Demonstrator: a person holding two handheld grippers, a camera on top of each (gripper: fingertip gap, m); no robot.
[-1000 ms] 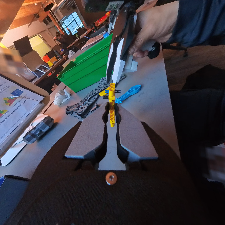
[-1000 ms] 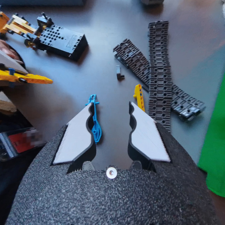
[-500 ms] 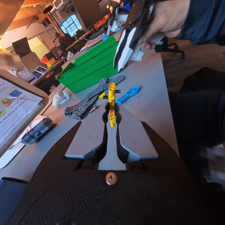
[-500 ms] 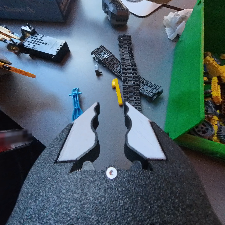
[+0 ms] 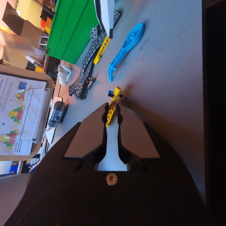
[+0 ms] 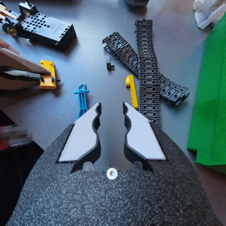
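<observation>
A: What moved just now?
B: I've tipped my left gripper down. It stays clamped on the yellow pinned beam, now low over the table. My right gripper has swung back from the green bin, jaws apart and empty, hovering between the blue lever on the left and the loose yellow beam on the right

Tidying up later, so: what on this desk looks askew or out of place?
The two dark tread strips lie crossed over each other rather than side by side, next to the green bin. A crumpled white tissue sits loose on the grey table. Nothing looks broken or spilled.
</observation>
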